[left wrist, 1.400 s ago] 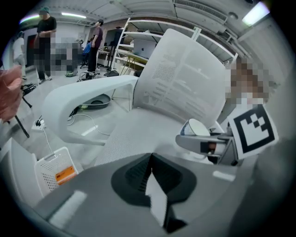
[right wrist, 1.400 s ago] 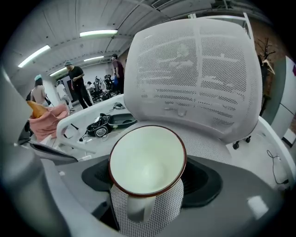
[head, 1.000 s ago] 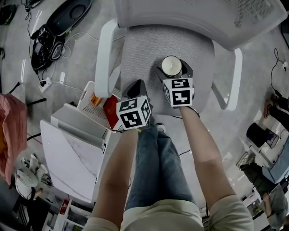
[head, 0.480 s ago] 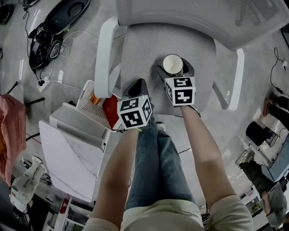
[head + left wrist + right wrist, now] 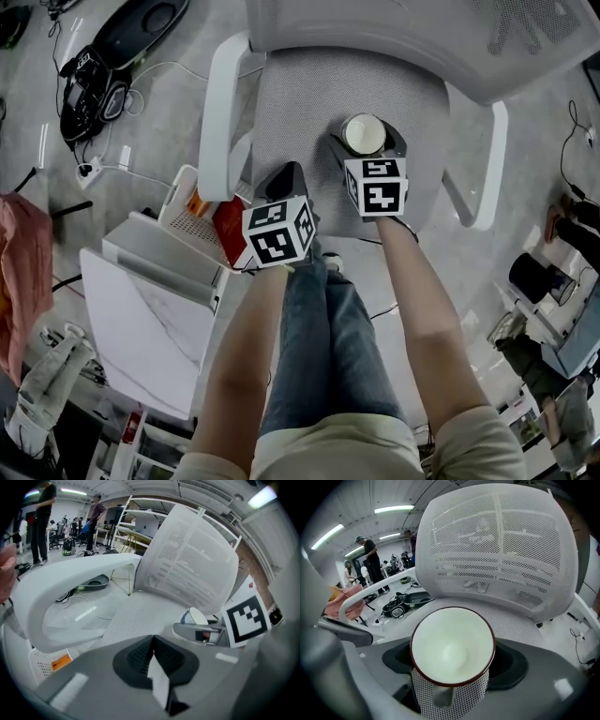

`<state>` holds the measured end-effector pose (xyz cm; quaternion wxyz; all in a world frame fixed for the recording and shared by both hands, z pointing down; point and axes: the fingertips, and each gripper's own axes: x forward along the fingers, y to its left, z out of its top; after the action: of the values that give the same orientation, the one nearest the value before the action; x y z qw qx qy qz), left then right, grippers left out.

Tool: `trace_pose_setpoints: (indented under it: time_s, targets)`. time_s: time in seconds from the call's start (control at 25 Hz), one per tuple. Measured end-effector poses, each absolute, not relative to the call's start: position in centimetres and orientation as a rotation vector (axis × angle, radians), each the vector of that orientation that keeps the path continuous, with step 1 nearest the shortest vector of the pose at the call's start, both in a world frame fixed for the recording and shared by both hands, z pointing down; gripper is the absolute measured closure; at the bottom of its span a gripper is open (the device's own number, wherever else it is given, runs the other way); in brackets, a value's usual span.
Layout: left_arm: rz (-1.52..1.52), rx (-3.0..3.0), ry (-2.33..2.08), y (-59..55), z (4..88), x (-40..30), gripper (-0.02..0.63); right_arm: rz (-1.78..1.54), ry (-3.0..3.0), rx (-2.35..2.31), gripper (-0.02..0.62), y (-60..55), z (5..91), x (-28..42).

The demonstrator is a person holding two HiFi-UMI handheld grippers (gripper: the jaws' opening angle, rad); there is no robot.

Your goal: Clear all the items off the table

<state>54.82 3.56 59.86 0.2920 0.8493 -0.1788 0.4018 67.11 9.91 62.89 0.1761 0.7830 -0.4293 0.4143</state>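
Observation:
A white cup (image 5: 364, 134) with a dark red rim sits in my right gripper (image 5: 367, 148), above the grey mesh seat of an office chair (image 5: 300, 98). In the right gripper view the cup (image 5: 452, 646) fills the middle, its mouth towards the camera and its handle between the dotted pads (image 5: 476, 693) of my right gripper (image 5: 449, 692). My left gripper (image 5: 287, 176) hangs beside it over the seat's front edge, shut with nothing in it. In the left gripper view its jaws (image 5: 153, 654) meet, and the cup (image 5: 195, 617) shows to the right.
The chair's white back (image 5: 422, 33) and two armrests (image 5: 217, 112) (image 5: 487, 159) frame the seat. A small white marble-topped table (image 5: 150, 314) and a white basket (image 5: 187, 214) with red items stand at the left. Cables and black gear (image 5: 94, 84) lie on the floor.

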Motion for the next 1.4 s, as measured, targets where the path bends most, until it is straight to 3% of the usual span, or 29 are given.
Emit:
trace_pose_setpoints:
  time_s: [0.96,1.08,1.4]
  targets:
    - [1.02,2.285,-0.499,6.7,56.4,53.8,0.598,1.074,-1.257,2.305,0.181,11.6,56.3,65.7]
    - [1.015,2.29,-0.503,7.4,55.8,53.0,0.598,1.068,-1.268,2.316,0.203,12.4,55.2,64.7]
    - [0.994,2.286,-0.53,9.4,54.4,50.6,0.598,1.071,-1.309,2.305,0.345,14.6,53.6,61.0]
